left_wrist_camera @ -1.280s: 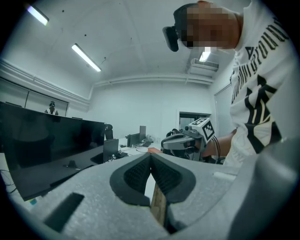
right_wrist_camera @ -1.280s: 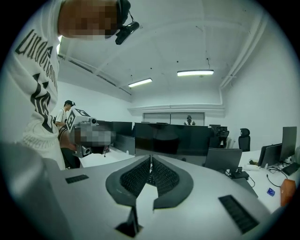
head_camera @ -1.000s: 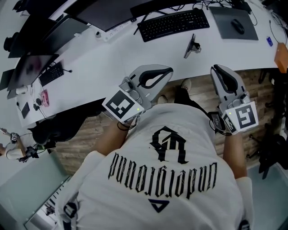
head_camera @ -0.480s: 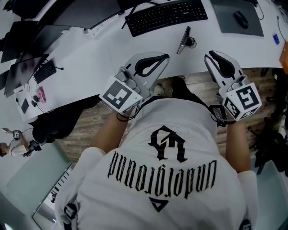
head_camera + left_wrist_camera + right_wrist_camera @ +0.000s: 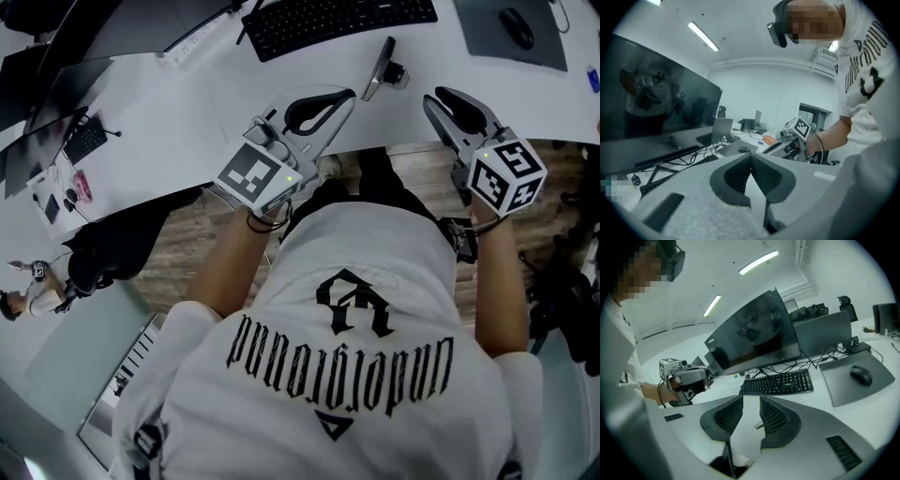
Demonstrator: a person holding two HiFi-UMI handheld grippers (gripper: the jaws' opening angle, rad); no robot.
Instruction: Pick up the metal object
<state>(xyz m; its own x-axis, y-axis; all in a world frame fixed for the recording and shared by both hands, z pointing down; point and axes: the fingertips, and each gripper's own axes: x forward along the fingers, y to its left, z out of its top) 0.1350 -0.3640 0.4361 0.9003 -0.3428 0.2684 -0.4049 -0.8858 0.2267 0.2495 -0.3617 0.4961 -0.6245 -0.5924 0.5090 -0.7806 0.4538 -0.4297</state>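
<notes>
approach step: right gripper [image 5: 751, 399], jaws just opening and empty, faces the metal object [image 5: 378, 70], apparently a stand. left gripper [image 5: 751, 157] is closed. next: advance and clamp it.

Both grippers advanced since the earlier frames. We find the left gripper [image 5: 349, 94] and right gripper [image 5: 431, 97] with their tips now over the white desk [image 5: 187, 103], where before they hung at its edge. Both now stand nearer the metal object [image 5: 378, 70]. The right gripper has rolled: its marker cube [image 5: 506, 176] now shows two faces instead of one. Its jaws have just been opening, and nothing sits between the pads. The keyboard [image 5: 337, 21] has slid up the head view and is now cut by the top edge.
</notes>
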